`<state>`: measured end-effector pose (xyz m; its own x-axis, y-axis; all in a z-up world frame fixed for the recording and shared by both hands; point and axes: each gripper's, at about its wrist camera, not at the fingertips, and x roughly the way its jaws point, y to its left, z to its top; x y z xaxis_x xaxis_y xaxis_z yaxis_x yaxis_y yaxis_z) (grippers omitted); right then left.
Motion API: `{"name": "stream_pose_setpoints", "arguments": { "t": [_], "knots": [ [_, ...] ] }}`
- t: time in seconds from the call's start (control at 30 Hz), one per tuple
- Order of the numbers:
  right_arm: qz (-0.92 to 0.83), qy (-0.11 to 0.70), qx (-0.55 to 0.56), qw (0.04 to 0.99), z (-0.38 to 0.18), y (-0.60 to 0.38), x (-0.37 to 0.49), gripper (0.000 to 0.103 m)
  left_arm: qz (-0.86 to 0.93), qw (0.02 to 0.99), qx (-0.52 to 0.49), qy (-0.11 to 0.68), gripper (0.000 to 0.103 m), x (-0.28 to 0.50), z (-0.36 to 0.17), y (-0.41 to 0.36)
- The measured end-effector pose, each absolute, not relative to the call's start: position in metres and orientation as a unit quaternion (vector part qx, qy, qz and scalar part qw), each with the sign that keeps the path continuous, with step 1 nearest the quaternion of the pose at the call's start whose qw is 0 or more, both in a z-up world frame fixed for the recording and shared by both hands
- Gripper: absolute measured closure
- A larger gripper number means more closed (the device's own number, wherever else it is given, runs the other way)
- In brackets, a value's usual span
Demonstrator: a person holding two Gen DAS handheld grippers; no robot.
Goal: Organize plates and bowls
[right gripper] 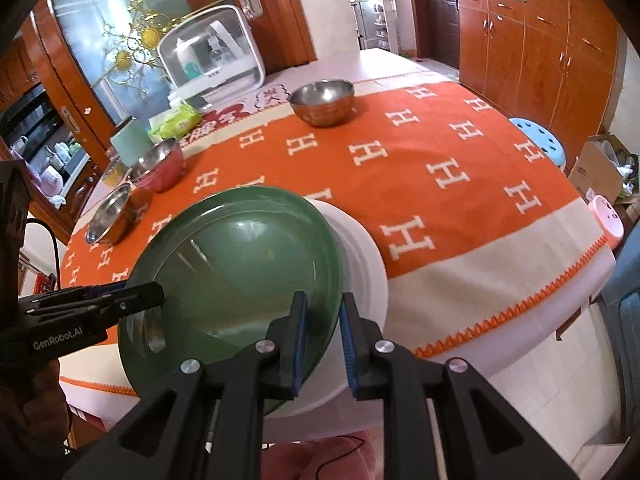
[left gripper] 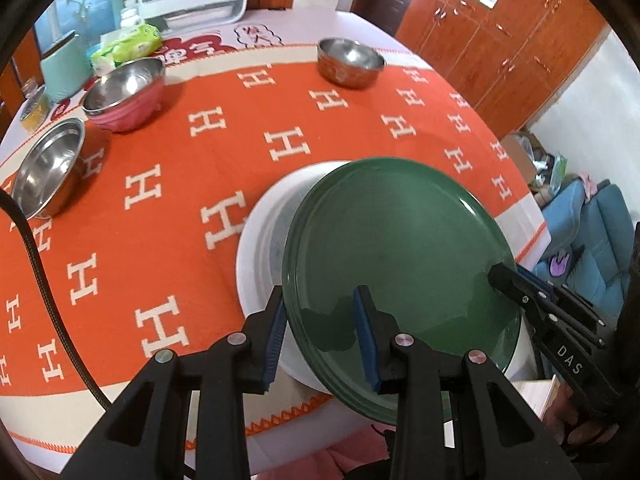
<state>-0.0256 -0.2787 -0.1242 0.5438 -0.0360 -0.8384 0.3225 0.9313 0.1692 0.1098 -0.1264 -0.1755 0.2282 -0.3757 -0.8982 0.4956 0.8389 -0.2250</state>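
The round dark green glazed plate (left gripper: 396, 248) is coming to sit on the white plate (left gripper: 260, 240) at the near edge of the orange H-patterned tablecloth (left gripper: 240, 120), though it looks tilted and not yet settled. Three steel bowls, the plain one (left gripper: 48, 168), the pink-sided one (left gripper: 126, 94) and the far one (left gripper: 348, 62), stand apart, unstacked.

The left gripper (left gripper: 320, 336) straddles the green plate's near rim, one pad beneath and one on top with a little gap, seemingly a loose hold; the right gripper (right gripper: 324, 344) has the opposite rim between slightly parted jaws, whose pads appear just clear.
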Motion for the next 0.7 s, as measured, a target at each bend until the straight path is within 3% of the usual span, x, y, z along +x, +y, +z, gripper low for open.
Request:
{"name": "stream_pose_setpoints", "arguments": {
  "t": [0.67, 0.7],
  "knots": [
    [-0.073, 0.54, 0.133, 0.828, -0.152, -0.29, 0.008, 0.084, -0.241, 0.752, 0.074, 0.609, 0.071, 0.131, -0.213, -0.136],
    [-0.074, 0.54, 0.131, 0.828, -0.153, -0.29, 0.009, 0.08, -0.244, 0.753, 0.068, 0.608, 0.071, 0.131, -0.212, -0.136]
  ]
}}
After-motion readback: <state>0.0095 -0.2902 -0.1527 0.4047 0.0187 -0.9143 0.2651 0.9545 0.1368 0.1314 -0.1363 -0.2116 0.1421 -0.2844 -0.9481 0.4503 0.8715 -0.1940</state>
